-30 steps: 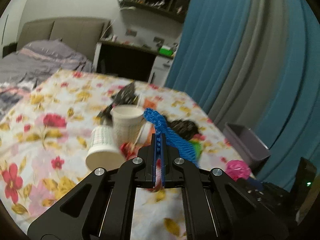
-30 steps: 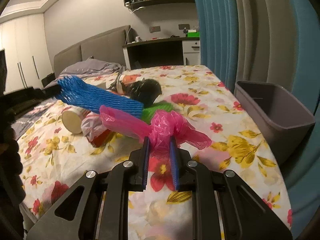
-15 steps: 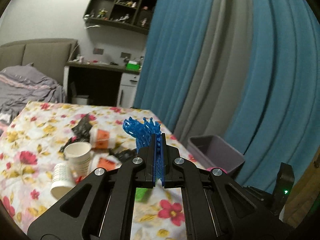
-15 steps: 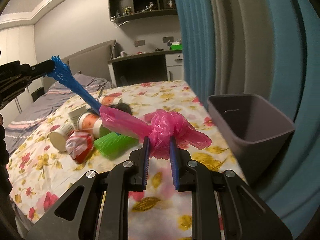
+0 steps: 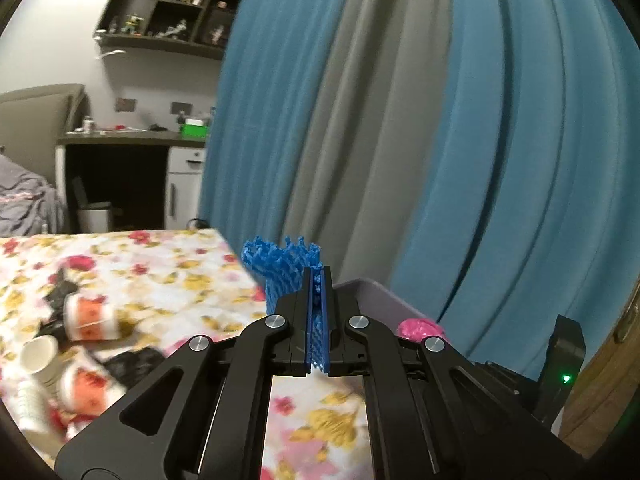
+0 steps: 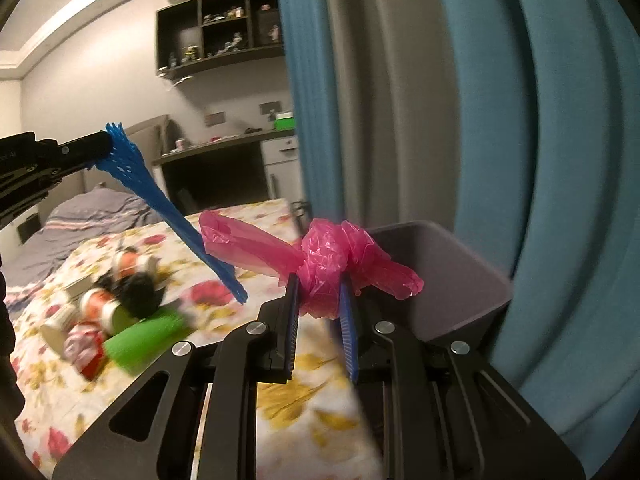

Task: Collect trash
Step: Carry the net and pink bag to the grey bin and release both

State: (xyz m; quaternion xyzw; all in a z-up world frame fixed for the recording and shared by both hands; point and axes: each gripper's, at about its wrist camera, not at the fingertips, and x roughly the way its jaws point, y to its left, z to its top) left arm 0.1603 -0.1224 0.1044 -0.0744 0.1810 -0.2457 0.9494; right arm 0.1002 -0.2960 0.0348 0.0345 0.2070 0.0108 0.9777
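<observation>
left gripper (image 5: pixel 318 276): clamped on blue foam net (image 6: pixel 168 204), dangling over bed (image 6: pixel 280 396) | right gripper (image 6: pixel 318 284): pinching pink plastic bag (image 6: pixel 332 256), beside grey bin (image 6: pixel 460 272) | cups (image 5: pixel 86 316): on bedspread

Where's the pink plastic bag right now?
In the right wrist view the pink plastic bag is clamped in the right gripper, held in the air just in front of the grey bin beside the bed's edge, with the curtain behind.
</observation>
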